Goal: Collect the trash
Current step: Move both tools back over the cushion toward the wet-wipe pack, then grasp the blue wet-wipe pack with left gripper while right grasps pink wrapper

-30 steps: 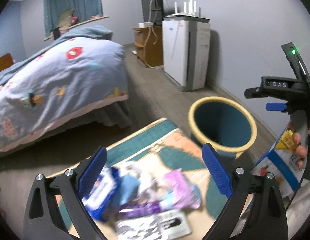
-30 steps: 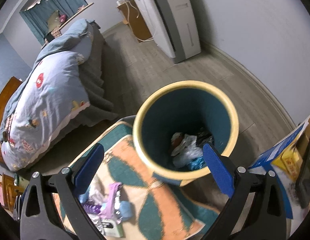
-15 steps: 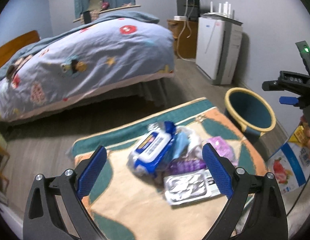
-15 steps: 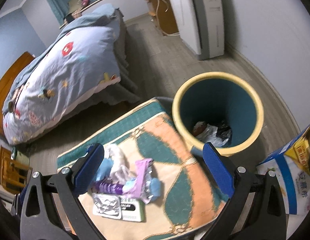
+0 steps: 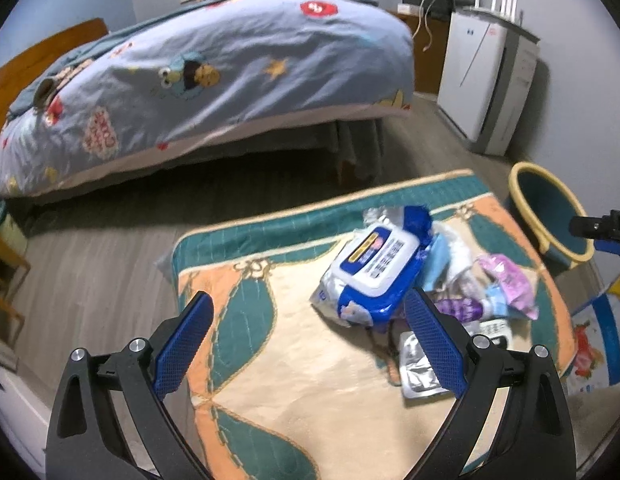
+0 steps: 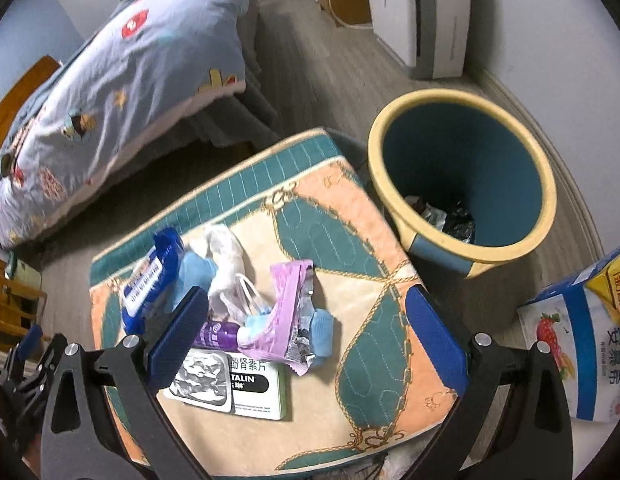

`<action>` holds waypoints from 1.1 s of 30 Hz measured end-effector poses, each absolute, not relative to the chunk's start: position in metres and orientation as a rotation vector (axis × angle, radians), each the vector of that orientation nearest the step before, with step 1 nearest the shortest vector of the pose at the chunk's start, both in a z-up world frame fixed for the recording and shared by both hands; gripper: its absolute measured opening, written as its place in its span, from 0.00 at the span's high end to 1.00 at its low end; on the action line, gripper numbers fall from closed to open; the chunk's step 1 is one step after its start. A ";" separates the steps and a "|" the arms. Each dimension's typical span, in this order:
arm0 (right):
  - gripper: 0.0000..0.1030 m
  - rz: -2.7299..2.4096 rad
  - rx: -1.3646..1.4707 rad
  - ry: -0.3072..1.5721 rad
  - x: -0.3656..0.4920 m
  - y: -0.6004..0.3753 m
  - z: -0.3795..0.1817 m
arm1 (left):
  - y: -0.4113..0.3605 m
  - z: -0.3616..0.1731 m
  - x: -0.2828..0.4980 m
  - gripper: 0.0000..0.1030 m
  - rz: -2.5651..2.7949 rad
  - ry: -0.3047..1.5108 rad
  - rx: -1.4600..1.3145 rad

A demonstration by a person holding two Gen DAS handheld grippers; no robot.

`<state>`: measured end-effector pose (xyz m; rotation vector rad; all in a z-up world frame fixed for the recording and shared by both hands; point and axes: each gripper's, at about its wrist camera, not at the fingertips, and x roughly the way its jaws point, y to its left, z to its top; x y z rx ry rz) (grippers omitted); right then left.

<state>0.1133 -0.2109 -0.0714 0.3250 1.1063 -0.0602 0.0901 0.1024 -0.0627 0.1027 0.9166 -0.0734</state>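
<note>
Both tongs are held apart and empty. The right gripper (image 6: 306, 332) hangs directly over the trash pile (image 6: 246, 312) on the rug (image 6: 349, 216), nearer than the left gripper (image 5: 310, 336). The bin (image 6: 461, 184) stands ahead and to its right, just beside the rug.

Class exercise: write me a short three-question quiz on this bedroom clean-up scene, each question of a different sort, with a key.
1. True or false: the bin is empty.
2. Which lies on the rug? A) wipes pack B) shoe C) cup
3. Fill in: both the left gripper and the right gripper are ____.

Key: 1 false, trash lies at its bottom; 2 A; 3 open.
</note>
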 end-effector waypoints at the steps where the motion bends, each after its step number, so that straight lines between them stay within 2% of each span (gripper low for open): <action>1: 0.06 -0.056 0.325 1.115 0.114 -0.210 -0.074 | 0.102 -0.067 0.092 0.07 -0.074 0.925 0.115; 6: 0.06 -0.032 0.315 1.178 0.124 -0.199 -0.093 | 0.085 -0.088 0.104 0.07 -0.095 0.968 0.227; 21: 0.08 0.031 0.265 1.303 0.144 -0.188 -0.136 | 0.046 -0.123 0.132 0.07 -0.157 1.039 0.305; 23: 0.15 0.053 0.275 1.315 0.148 -0.187 -0.140 | 0.041 -0.128 0.136 0.07 -0.164 1.047 0.323; 26: 0.30 0.084 0.269 1.335 0.153 -0.182 -0.147 | 0.033 -0.133 0.140 0.07 -0.178 1.049 0.350; 29: 0.52 0.104 0.276 1.362 0.155 -0.180 -0.154 | 0.030 -0.138 0.144 0.09 -0.187 1.066 0.350; 30: 0.62 0.100 0.280 1.374 0.155 -0.180 -0.156 | 0.028 -0.139 0.145 0.10 -0.187 1.073 0.352; 31: 0.70 0.095 0.288 1.383 0.155 -0.182 -0.158 | 0.027 -0.140 0.146 0.12 -0.185 1.077 0.355; 32: 0.73 0.093 0.293 1.386 0.154 -0.183 -0.158 | 0.026 -0.141 0.146 0.15 -0.187 1.081 0.356; 33: 0.76 0.094 0.295 1.381 0.154 -0.184 -0.157 | 0.025 -0.141 0.147 0.28 -0.193 1.085 0.355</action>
